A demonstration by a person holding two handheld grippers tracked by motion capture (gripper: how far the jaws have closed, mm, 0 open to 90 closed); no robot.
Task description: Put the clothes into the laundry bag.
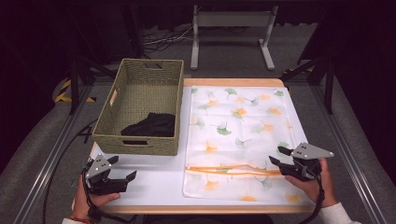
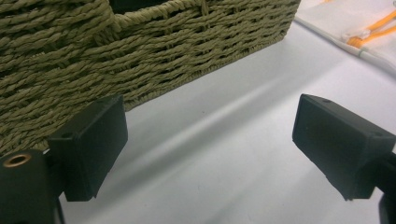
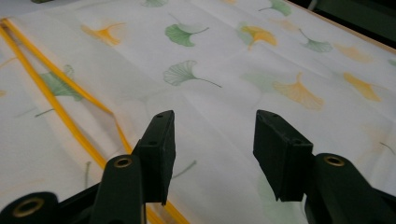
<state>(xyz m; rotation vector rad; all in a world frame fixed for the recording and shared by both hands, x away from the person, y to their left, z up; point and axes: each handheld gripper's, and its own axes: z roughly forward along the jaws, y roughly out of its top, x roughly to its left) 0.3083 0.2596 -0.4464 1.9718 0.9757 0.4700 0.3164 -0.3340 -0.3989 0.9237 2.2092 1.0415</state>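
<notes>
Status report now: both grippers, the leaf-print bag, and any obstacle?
Left gripper open, empty, beside basket. Right gripper open, over leaf-print bag. Bag flat, zipper open. No obstacle on bag.

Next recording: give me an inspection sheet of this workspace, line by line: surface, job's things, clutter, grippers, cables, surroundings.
Surface: white table with a wooden edge, bare in front of the basket.
Job's things: leaf-print bag with an orange zipper lies flat at the right; woven basket stands at the left with a black cloth inside.
Clutter: nothing seen.
Grippers: left gripper open over bare table near the basket; right gripper open at the bag's right edge, holding nothing.
Cables: one trails from each gripper; more lie on the floor beyond the table.
Surroundings: dark room, grey metal stand behind the table.
</notes>
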